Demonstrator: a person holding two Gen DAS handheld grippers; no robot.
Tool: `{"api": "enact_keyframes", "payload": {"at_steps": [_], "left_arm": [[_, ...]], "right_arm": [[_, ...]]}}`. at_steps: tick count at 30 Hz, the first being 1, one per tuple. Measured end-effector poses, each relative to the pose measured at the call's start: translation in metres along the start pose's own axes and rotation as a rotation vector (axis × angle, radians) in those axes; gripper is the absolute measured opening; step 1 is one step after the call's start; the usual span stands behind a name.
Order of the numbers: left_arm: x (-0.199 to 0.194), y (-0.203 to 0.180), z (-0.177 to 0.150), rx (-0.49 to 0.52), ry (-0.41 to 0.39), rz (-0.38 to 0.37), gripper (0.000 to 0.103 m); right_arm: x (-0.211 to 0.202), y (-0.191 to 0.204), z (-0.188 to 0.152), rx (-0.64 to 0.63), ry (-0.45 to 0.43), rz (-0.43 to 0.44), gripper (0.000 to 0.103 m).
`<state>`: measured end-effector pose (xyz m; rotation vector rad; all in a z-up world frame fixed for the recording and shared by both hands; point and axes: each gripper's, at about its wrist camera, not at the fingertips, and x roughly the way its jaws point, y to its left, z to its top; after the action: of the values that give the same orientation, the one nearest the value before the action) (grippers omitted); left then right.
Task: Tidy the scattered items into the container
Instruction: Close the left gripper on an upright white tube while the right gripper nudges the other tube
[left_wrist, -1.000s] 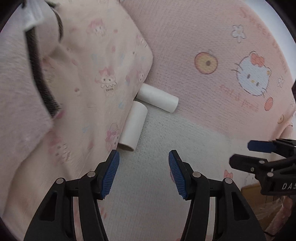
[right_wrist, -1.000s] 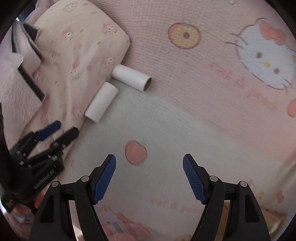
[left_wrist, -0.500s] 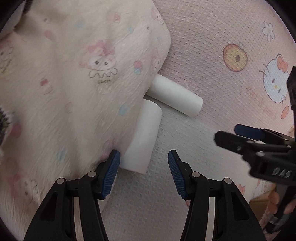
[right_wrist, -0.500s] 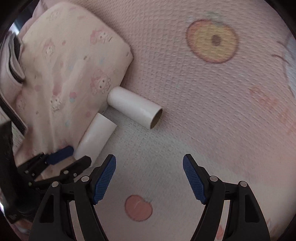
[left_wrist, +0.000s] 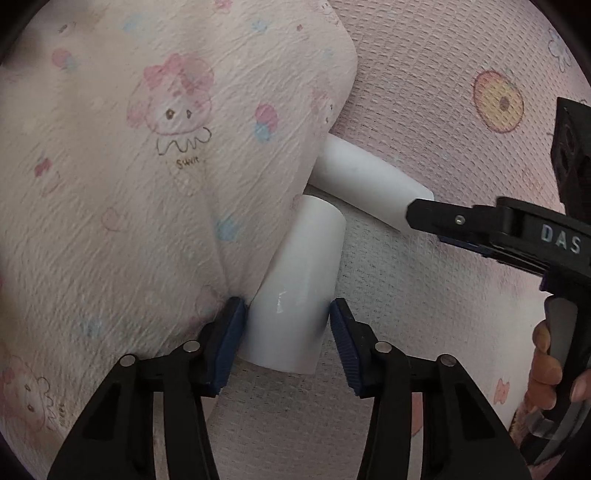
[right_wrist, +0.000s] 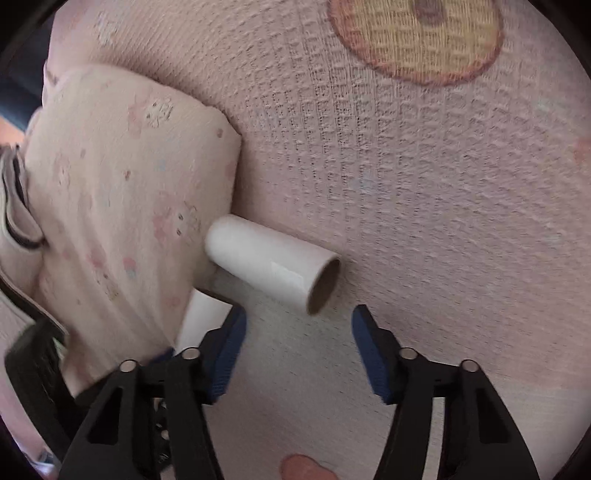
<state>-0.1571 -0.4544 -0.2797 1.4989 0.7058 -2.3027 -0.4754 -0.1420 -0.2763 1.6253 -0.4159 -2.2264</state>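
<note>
Two white cardboard tubes lie on a pink blanket beside a pillow. The near tube (left_wrist: 299, 291) lies lengthwise between the fingers of my left gripper (left_wrist: 286, 325); the blue pads sit against both its sides. A strip of it (right_wrist: 201, 319) shows in the right wrist view. The far tube (left_wrist: 365, 184) (right_wrist: 273, 267) lies crosswise with its open end to the right. My right gripper (right_wrist: 297, 332) is open just short of the far tube, which is not between its fingers. It also shows in the left wrist view (left_wrist: 480, 232).
A cream pillow (left_wrist: 147, 166) (right_wrist: 122, 221) with pink cartoon prints lies left of the tubes and touches both. The pink blanket (right_wrist: 424, 184) has an orange round print (right_wrist: 417, 37). No container is in view.
Both grippers moved forward toward the tubes. The left gripper's fingers closed in around the near tube. The right gripper came close to the far tube and stayed open.
</note>
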Motion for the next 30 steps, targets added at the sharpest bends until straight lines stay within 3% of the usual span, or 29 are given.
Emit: {"api": "enact_keyframes", "payload": {"at_steps": [4,6,10,13,20,26,30], "left_arm": [[0.001,-0.001,-0.003,-0.041,-0.017,0.004,0.052],[0.001,-0.002,-0.004,-0.048,-0.021,0.003,0.052],[0.002,-0.003,-0.004,-0.042,-0.015,0.007,0.052],[-0.004,-0.002,-0.005,-0.056,-0.012,-0.003,0.051],[-0.004,-0.011,-0.012,-0.064,0.015,-0.031,0.050],[-0.003,-0.005,-0.013,-0.123,0.027,-0.064,0.050],[-0.005,-0.009,-0.009,-0.093,0.023,-0.053,0.050]], "right_arm": [[0.011,0.010,0.001,-0.040,0.013,0.002,0.044],[0.014,0.016,0.000,-0.058,0.009,0.001,0.034],[0.015,0.032,-0.001,-0.124,-0.016,-0.041,0.027],[0.006,0.032,-0.006,-0.147,-0.040,-0.039,0.015],[-0.004,0.038,-0.020,-0.156,-0.030,0.081,0.014],[0.009,0.044,-0.025,-0.161,-0.023,0.063,0.012],[-0.008,0.024,-0.013,-0.167,-0.043,0.064,0.009]]}}
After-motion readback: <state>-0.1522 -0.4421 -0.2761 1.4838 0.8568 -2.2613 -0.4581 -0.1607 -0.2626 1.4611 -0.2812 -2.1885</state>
